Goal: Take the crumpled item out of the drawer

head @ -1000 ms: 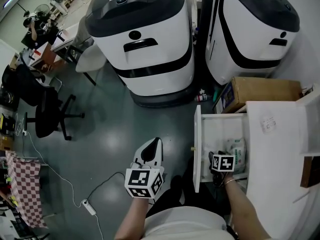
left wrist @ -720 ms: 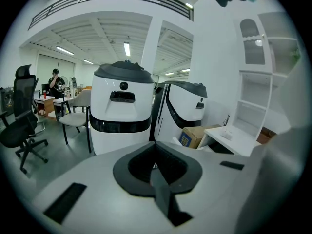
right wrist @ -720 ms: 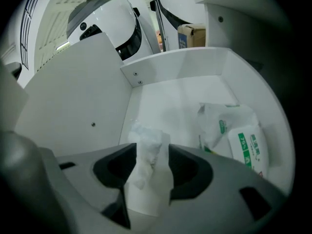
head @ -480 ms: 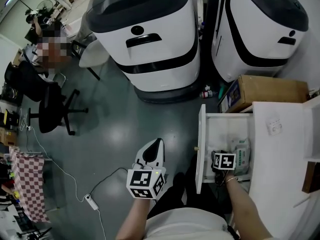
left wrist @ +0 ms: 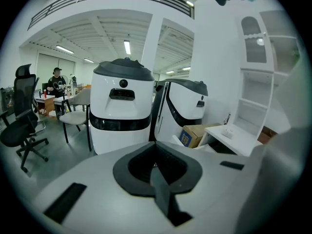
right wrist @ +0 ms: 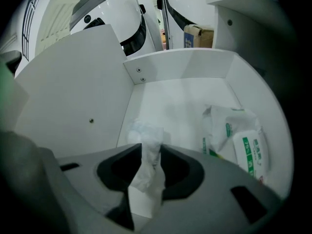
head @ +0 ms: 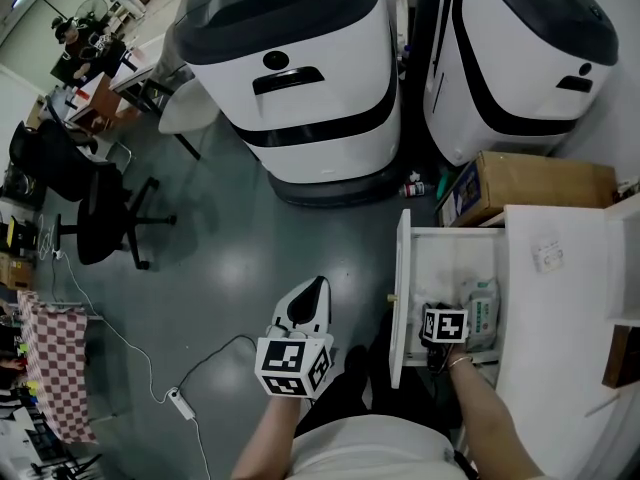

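The white drawer (head: 398, 298) stands pulled out from the white desk. My right gripper (head: 438, 313) reaches down into it, its marker cube hiding the jaws in the head view. In the right gripper view a crumpled white tissue (right wrist: 146, 130) lies on the drawer floor (right wrist: 175, 101) and runs up between the jaws of the right gripper (right wrist: 150, 152). The jaws are closing and touch it on both sides. My left gripper (head: 314, 286) hangs over the grey floor left of the drawer, shut and empty, as the left gripper view (left wrist: 155, 165) shows.
A green-and-white wipes pack (right wrist: 243, 145) lies in the drawer's right half (head: 482, 303). Two large white-and-black machines (head: 300, 78) stand behind, with a cardboard box (head: 530, 183) beside the desk. An office chair (head: 95, 213) and a cable with a power strip (head: 178, 405) are at the left.
The head view has shifted slightly. Both grippers stay about where they were, the right one inside the drawer.
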Demonstrator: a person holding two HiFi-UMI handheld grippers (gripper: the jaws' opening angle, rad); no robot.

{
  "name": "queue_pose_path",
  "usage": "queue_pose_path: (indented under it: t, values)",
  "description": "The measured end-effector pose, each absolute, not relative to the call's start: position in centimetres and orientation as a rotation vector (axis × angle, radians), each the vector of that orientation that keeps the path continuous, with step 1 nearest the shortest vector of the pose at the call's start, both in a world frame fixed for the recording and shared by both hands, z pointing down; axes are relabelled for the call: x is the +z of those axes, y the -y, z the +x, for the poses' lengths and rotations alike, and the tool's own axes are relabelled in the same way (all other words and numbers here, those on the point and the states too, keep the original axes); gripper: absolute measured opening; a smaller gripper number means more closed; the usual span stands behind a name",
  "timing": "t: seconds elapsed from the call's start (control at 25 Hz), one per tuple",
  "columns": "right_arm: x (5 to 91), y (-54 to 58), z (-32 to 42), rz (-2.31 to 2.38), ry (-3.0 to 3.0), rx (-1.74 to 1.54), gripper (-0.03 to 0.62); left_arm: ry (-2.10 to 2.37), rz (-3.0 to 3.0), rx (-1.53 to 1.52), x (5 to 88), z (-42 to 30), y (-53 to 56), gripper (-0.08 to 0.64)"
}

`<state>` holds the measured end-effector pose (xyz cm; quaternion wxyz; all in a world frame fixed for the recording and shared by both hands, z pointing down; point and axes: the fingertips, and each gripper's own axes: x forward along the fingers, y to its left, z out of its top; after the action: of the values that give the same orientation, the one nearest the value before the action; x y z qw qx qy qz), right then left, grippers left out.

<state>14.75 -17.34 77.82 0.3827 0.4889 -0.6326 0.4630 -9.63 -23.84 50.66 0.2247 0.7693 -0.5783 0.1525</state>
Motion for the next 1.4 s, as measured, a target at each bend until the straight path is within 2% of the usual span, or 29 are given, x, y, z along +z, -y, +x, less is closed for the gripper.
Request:
queue_pose_path:
  t: [0.2,0.64,1.4]
  values:
    - [77.2,17.2,14.8,1.262,1.633,1.212,0.123,1.586,2.139,0.417,50.4,-9.4,23.8,-0.006]
    - [74.7,17.4,15.0,1.355,1.693,1.206,0.072,1.569,2.178,0.401,49.7,-9.5,23.1,-0.006]
    - [63.9,18.3,14.6,1.634,1.896,1.081,0.06,1.502,2.294,0.33,47.5,-9.6,21.2,-0.006]
